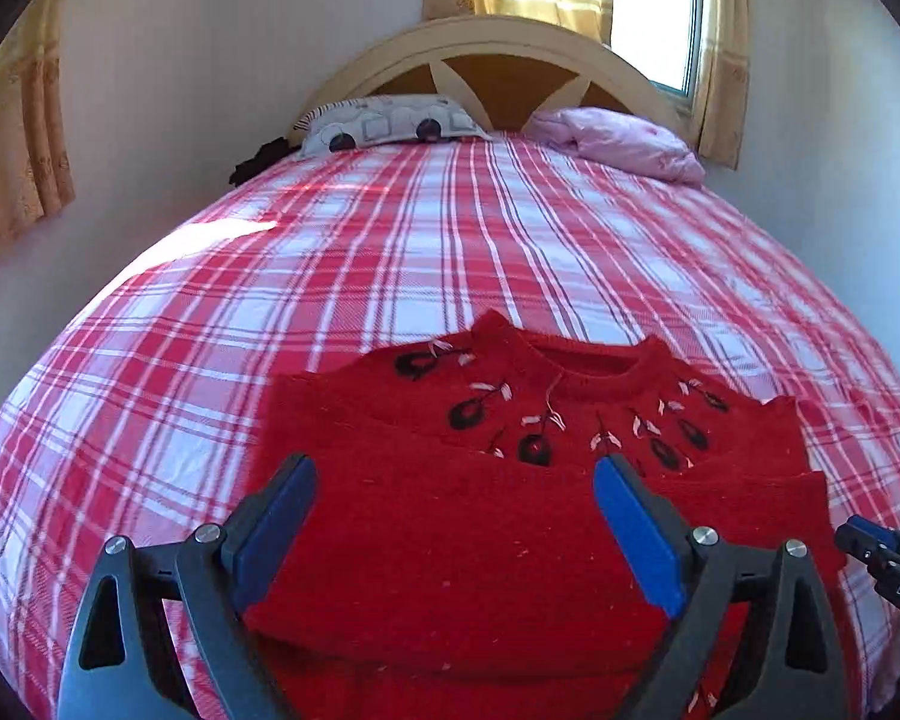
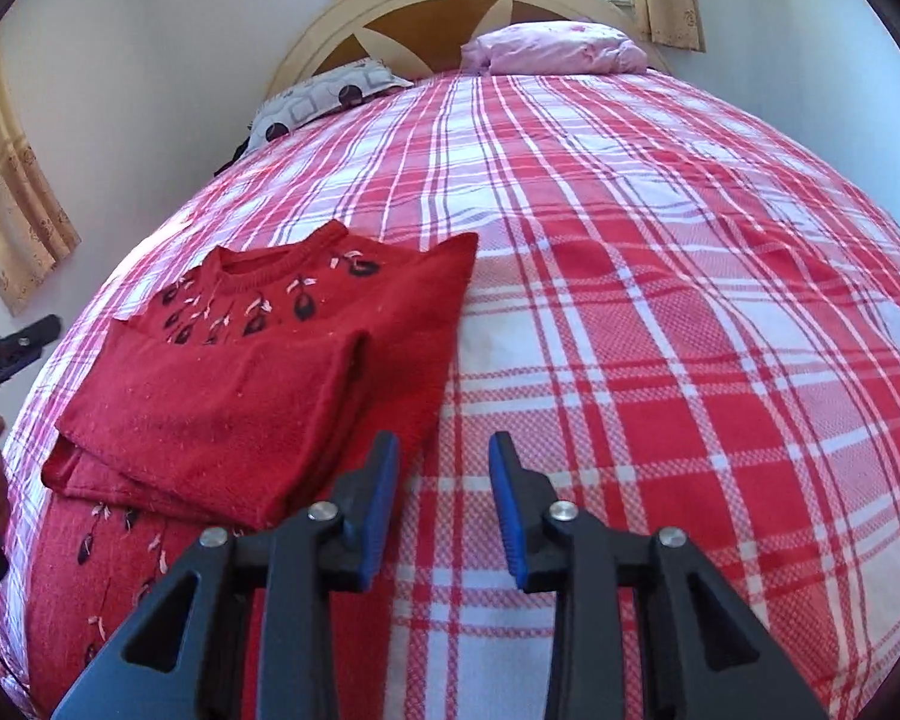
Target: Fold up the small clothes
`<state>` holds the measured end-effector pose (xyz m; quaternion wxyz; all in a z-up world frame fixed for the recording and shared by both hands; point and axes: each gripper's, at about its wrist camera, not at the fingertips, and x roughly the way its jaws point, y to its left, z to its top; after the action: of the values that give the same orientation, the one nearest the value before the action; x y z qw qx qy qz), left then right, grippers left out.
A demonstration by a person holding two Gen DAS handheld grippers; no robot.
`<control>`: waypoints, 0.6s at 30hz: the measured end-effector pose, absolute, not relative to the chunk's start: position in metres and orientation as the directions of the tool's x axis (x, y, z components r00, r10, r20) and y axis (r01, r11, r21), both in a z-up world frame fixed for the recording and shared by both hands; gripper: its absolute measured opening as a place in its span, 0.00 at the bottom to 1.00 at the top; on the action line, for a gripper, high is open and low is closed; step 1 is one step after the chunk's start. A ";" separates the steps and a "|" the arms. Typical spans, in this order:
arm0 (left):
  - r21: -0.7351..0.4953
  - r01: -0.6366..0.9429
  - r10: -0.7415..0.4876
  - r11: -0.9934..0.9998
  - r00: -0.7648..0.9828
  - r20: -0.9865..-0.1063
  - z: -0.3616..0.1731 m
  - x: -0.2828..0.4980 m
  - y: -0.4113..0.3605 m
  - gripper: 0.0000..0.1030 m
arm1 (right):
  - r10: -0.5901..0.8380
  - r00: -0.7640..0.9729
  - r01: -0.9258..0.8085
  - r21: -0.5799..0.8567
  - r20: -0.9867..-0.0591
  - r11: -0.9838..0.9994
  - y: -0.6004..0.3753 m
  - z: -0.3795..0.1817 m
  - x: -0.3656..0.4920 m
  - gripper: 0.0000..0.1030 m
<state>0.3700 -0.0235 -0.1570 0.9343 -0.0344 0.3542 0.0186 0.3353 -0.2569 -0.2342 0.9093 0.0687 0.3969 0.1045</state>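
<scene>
Nearest in the left wrist view, the left gripper (image 1: 455, 528) hangs over the near part of a red knitted sweater with dark embroidered flowers around its neckline (image 1: 510, 480), its blue-padded jaws standing wide apart with nothing clamped between them. In the right wrist view, the right gripper (image 2: 444, 504) sits just beside the sweater's right edge, over bare sheet, its jaws apart by a narrower gap and also holding nothing. The sweater (image 2: 258, 360) lies near the foot of the bed, its bottom half folded up over the chest and the sides tucked in, apparently to make a compact stack; more red knit with the same flower pattern (image 2: 108, 570) shows below it at the bed's near edge. Beneath is a red and white plaid bedsheet (image 1: 450, 240). At the far end lie a grey patterned pillow (image 1: 390, 123) on the left and a pink bundled cloth (image 1: 624, 141) on the right, against a cream arched headboard (image 1: 492, 48). No containers are in view.
</scene>
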 end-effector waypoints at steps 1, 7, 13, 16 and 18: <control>-0.056 -0.053 0.001 0.997 0.739 -0.674 -0.164 0.375 -0.027 0.91 | 0.241 0.664 -0.136 0.203 -0.708 0.970 -0.257 -0.236 0.335 0.33; 0.000 -0.096 0.062 0.995 0.642 -0.764 -0.223 0.392 -0.026 0.91 | 0.222 0.645 -0.144 0.169 -0.731 0.975 -0.252 -0.255 0.339 0.34; -0.104 -0.095 0.002 0.990 0.749 -0.663 -0.173 0.354 0.013 0.91 | 0.334 0.651 -0.148 0.317 -0.682 0.937 -0.274 -0.258 0.336 0.34; -0.029 -0.132 0.083 0.991 0.762 -0.642 -0.158 0.326 0.046 0.91 | 0.323 0.670 -0.143 0.311 -0.668 0.940 -0.272 -0.255 0.331 0.37; -0.028 -0.179 0.113 0.984 0.730 -0.674 -0.162 0.308 0.081 0.91 | 0.292 0.697 -0.138 0.277 -0.655 0.951 -0.268 -0.250 0.327 0.56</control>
<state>0.3082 0.0810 -0.1615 0.9289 -0.0457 0.3591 0.0785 0.3268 -0.2682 -0.2498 0.9153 0.1037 0.3710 0.1172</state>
